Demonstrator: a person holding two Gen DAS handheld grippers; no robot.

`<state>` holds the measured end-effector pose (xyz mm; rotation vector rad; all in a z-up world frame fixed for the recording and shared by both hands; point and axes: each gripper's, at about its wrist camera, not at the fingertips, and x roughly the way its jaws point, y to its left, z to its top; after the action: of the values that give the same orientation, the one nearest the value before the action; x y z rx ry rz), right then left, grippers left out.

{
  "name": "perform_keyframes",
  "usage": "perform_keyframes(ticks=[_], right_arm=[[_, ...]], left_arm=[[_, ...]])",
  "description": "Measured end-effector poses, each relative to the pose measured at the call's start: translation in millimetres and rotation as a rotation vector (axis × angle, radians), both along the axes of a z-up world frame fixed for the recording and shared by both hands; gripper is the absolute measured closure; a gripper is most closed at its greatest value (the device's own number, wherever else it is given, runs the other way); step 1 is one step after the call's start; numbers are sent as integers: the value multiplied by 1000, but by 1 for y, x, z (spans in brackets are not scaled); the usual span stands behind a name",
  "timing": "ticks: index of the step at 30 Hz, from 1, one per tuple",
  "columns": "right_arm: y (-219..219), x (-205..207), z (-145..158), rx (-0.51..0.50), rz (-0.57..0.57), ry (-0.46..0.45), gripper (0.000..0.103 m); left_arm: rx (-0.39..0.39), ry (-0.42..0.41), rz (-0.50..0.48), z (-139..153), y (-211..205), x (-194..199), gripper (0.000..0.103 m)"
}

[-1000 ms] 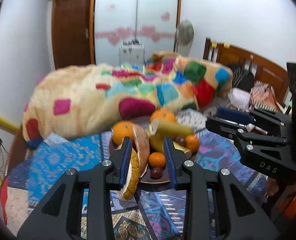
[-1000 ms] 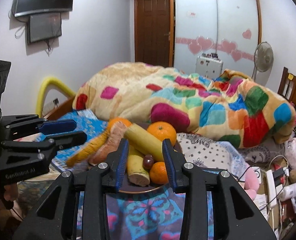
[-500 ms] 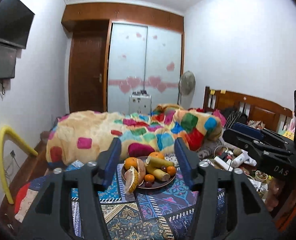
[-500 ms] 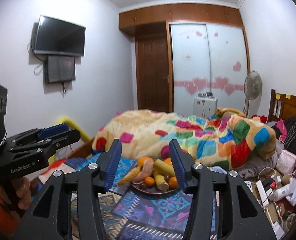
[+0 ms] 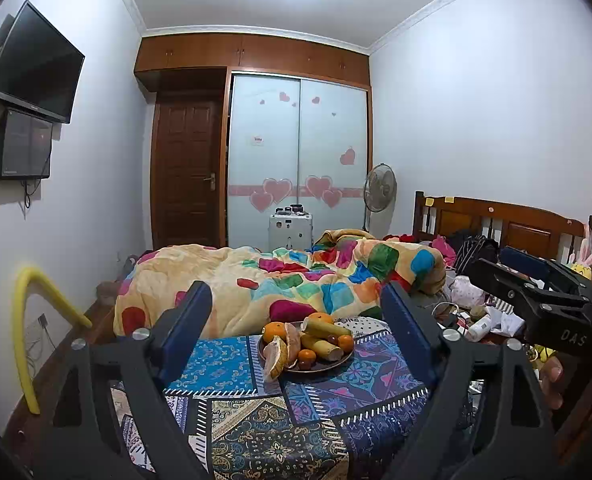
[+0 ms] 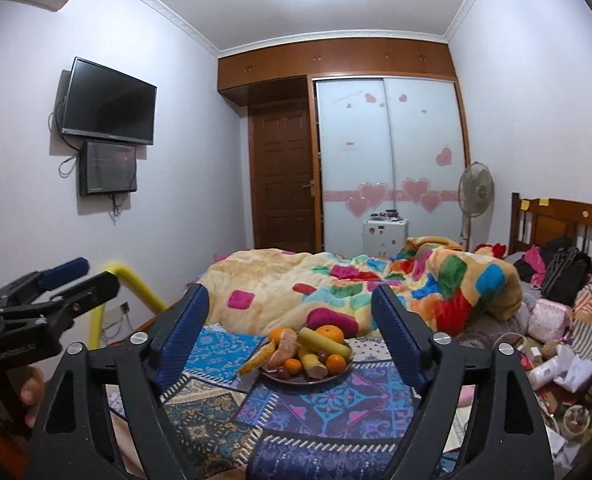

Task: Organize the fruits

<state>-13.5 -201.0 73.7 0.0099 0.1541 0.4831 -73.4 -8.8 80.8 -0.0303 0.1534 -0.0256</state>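
My left tongs (image 5: 292, 328) and right tongs (image 6: 290, 330) are opening, empty, both aimed at the fruit plate (image 5: 319, 367) lying far ahead on the bed.

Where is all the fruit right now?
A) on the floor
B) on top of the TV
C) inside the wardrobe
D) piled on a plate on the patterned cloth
D: the oranges, bananas and other fruit sit heaped on the plate, which rests on the patterned cloth in front of the blanket.
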Motion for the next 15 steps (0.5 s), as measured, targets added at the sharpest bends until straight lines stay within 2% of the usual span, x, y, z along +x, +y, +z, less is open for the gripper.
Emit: perform_keyframes(ticks=[4,7,15], right_arm=[[-3,-6,-2,14,-28,-15,0],[-3,-12,-3,10,-44,-30,0],[-1,-19,-6,-7,-45,-44,0]], left_arm=[[8,-6,2,-2,-2,-6,5],[21,-11,12,-3,-5,-8,1],[12,0,9,-7,-5,-7,0]])
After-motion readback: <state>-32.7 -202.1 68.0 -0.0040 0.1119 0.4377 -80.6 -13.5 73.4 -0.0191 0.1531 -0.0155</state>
